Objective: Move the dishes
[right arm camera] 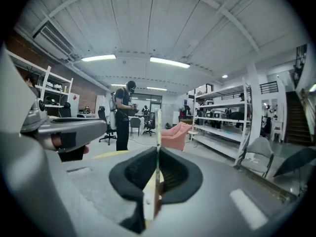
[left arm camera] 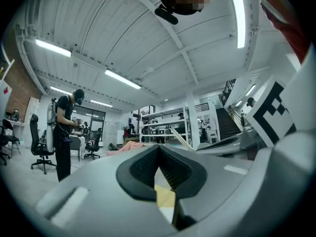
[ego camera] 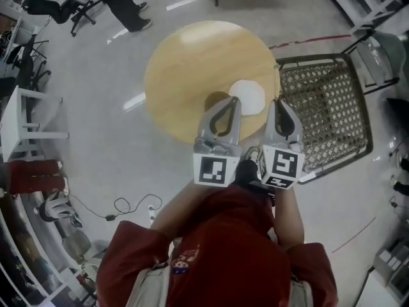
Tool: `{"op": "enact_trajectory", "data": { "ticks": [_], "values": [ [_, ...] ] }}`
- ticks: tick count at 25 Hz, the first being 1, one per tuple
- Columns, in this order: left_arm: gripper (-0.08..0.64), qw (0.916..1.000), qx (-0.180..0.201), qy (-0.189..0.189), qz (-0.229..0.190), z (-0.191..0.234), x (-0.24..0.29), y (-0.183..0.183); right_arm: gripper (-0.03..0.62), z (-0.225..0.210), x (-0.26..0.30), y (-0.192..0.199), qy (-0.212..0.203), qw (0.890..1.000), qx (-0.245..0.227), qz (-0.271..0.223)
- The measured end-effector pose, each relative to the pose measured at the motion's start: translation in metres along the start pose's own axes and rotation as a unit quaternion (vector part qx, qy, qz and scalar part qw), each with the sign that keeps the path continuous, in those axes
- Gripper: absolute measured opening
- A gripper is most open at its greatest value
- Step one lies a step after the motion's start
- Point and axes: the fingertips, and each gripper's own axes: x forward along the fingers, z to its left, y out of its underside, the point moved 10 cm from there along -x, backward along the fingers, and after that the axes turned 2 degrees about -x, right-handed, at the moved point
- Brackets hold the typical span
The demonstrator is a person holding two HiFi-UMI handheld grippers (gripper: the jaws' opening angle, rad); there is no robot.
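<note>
A white plate [ego camera: 248, 94] lies on the near right part of a round wooden table [ego camera: 192, 62]. I hold both grippers up close under the head camera, above the table's near edge. My left gripper [ego camera: 234, 102] is shut and empty; in its own view the jaws [left arm camera: 159, 151] meet at the tip. The right gripper [ego camera: 279, 103] is shut too, its jaws [right arm camera: 158, 152] pressed along a thin pale seam. Both gripper views look level across the room, so neither shows the plate. Neither gripper touches the plate.
A dark wire-mesh chair [ego camera: 326, 107] stands against the table's right side. A person in black [ego camera: 124, 5] stands beyond the table, also visible as a person [right arm camera: 122, 117] in the right gripper view. Shelving [right arm camera: 222, 127], a pink sofa [right arm camera: 177, 132] and floor cables [ego camera: 128, 206] surround us.
</note>
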Motion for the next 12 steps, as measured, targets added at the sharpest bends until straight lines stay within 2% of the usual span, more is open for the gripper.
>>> {"op": "enact_trajectory", "data": {
  "ticks": [2,5,12],
  "values": [
    [0.005,0.9996,-0.022,0.016,-0.002,-0.013,0.006,0.003,0.021,-0.011,-0.011,0.004,0.022,1.000,0.004,0.002],
    [0.005,0.9985,-0.033,0.044,-0.003,-0.027,0.017,0.008,0.021,-0.025,-0.022,0.013,0.050,0.999,0.009,0.006],
    [0.005,0.9957,-0.021,0.090,-0.002,-0.066,0.041,0.015,0.021,-0.068,-0.041,0.027,0.094,0.995,0.022,0.009]
  ]
}}
